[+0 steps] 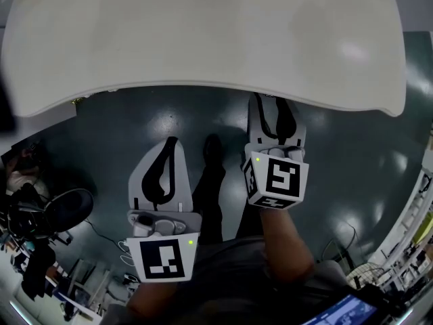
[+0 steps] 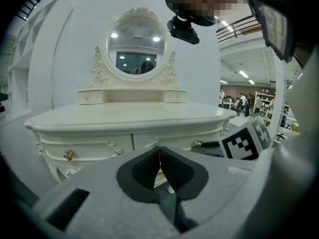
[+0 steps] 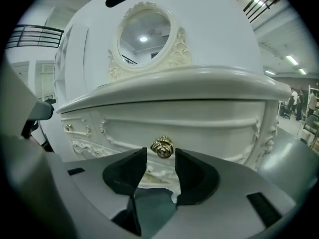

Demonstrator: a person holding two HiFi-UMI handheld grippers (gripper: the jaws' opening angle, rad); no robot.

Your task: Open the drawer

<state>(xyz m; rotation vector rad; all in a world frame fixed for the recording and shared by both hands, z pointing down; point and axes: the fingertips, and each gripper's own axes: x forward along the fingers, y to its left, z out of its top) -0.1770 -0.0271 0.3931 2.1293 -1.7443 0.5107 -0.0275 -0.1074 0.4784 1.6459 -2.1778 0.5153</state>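
A white carved dressing table (image 1: 203,32) fills the top of the head view. Its right-hand drawer front (image 3: 209,128) carries a round gold knob (image 3: 162,147) and looks flush with the frame. My right gripper (image 3: 161,156) is open, its dark pads either side of the knob and just short of it, touching nothing. From above, the right gripper (image 1: 274,103) reaches under the tabletop edge. My left gripper (image 2: 159,151) hangs back from the table with its jaws shut and nothing between them; the head view shows the left gripper (image 1: 169,144) over the dark floor.
An oval mirror (image 2: 136,49) with small drawers stands on the tabletop. The left drawer has its own gold knob (image 2: 68,155). Dark floor (image 1: 352,161) lies below the table. Cluttered equipment (image 1: 40,215) stands at the left and shelving (image 1: 413,229) at the right.
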